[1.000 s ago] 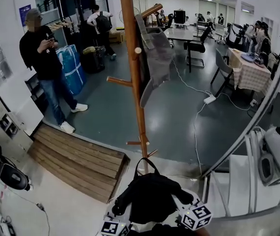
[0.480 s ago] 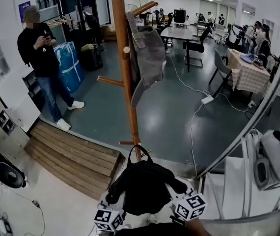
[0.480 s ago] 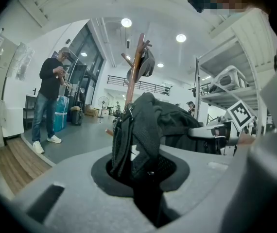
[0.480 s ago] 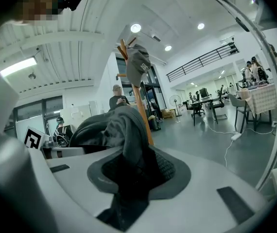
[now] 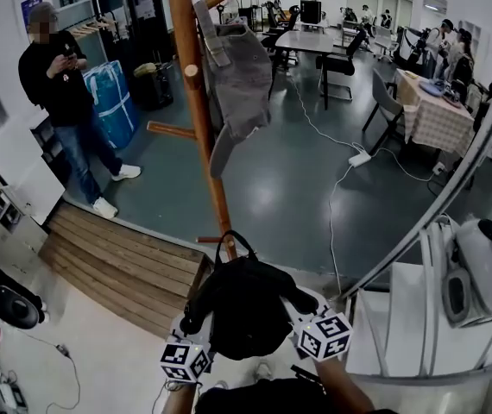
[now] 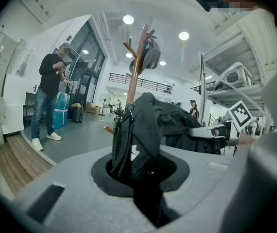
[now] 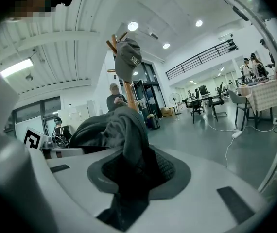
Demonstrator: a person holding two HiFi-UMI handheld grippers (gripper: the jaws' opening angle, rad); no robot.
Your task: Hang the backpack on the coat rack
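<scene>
A black backpack [image 5: 246, 304] hangs between my two grippers low in the head view, its top loop close to the foot of the wooden coat rack [image 5: 198, 110]. My left gripper [image 5: 196, 328] is shut on the backpack's left side, with fabric bunched between its jaws [image 6: 146, 171]. My right gripper [image 5: 302, 310] is shut on the right side, where dark cloth fills the jaws [image 7: 129, 174]. A grey cap [image 5: 237, 76] hangs from an upper peg of the rack. Bare pegs stick out lower on the pole [image 5: 170, 130]. My fingertips are hidden by the backpack.
A person in black [image 5: 60, 84] stands at the left beside a blue bag [image 5: 112, 102]. A wooden ramp [image 5: 116, 266] lies left of the rack's foot. Metal shelving with a white appliance [image 5: 479, 274] is at the right. A cable and power strip [image 5: 360, 158] cross the floor beyond.
Both grippers have carried the backpack forward toward the rack. The pole now stands nearer and further left in the head view. The grips on the backpack are unchanged.
</scene>
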